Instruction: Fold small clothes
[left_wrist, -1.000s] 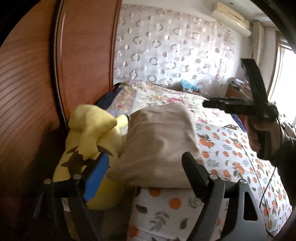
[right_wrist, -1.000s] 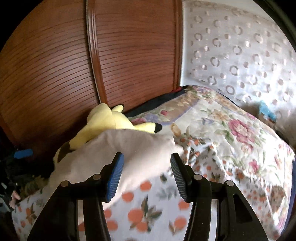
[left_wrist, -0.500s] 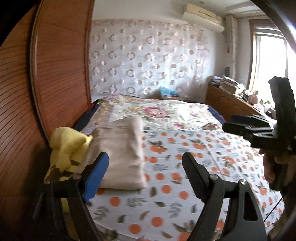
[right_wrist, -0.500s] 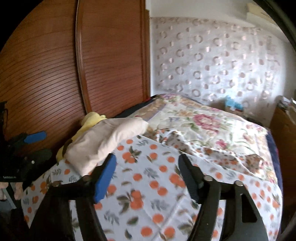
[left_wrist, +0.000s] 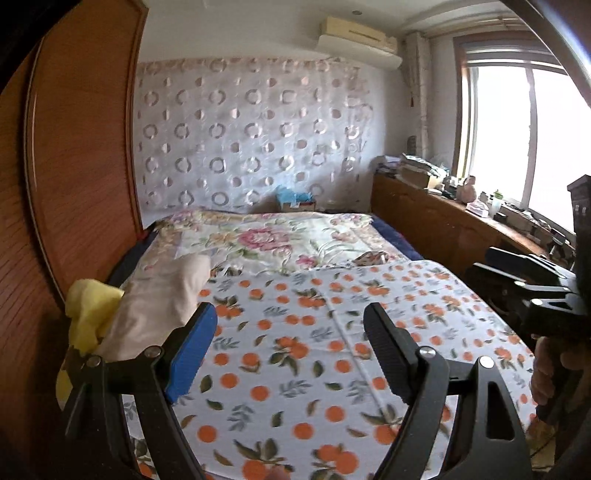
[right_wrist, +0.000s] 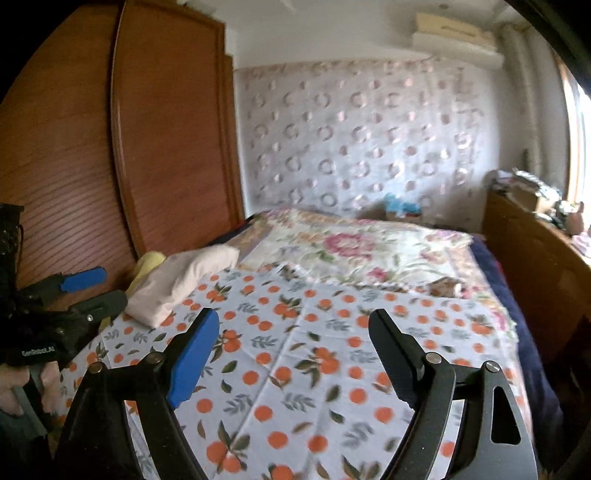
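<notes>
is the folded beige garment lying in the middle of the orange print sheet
No, the folded beige garment lies at the sheet's left edge, against the yellow plush toy.

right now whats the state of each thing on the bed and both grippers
beige garment: folded, lying at the bed's left edge
yellow plush toy: partly under the garment
orange-print sheet: spread flat
left gripper: open, empty
right gripper: jaws opening, nothing between them

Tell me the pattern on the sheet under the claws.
White sheet printed with orange fruit and green leaves; the right wrist view shows it best.
</notes>
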